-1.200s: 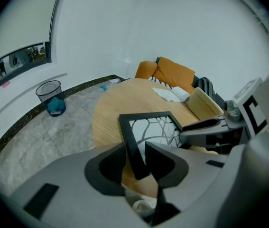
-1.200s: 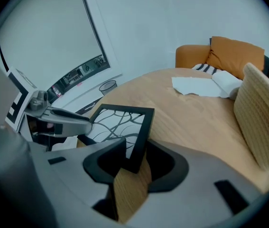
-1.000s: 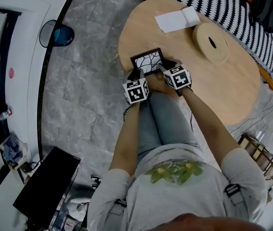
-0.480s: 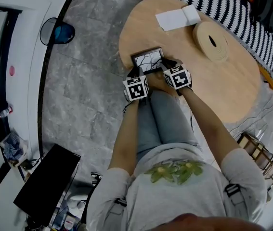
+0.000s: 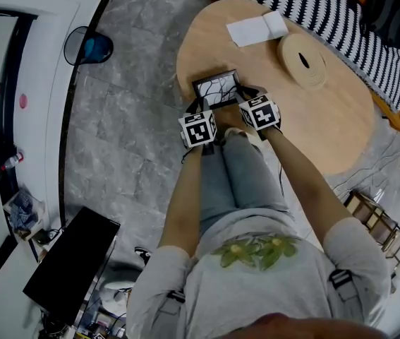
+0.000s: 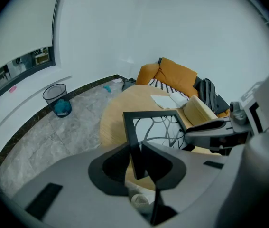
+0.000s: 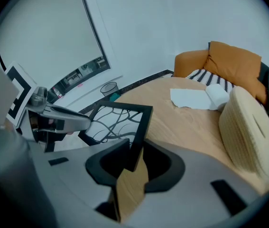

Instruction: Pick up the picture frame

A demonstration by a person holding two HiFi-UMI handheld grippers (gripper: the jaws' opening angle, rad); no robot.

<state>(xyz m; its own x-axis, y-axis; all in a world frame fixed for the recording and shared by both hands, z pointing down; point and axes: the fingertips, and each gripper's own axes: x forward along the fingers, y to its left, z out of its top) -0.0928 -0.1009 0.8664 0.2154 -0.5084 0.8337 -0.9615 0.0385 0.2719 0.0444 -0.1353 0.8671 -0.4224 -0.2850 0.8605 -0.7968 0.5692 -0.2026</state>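
At the near-left rim of the table (image 5: 326, 111), the picture frame (image 5: 216, 89) is held tilted, apparently lifted. Left tool (image 6: 136, 145) jaws are closing on its left edge; right tool (image 7: 137, 144) is clamped on the right edge, prob. for balance.

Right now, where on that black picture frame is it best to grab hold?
On the picture frame, probably the thin side bars near the lower corners, one from each side: they are narrow enough to pinch; the wide face isn't.
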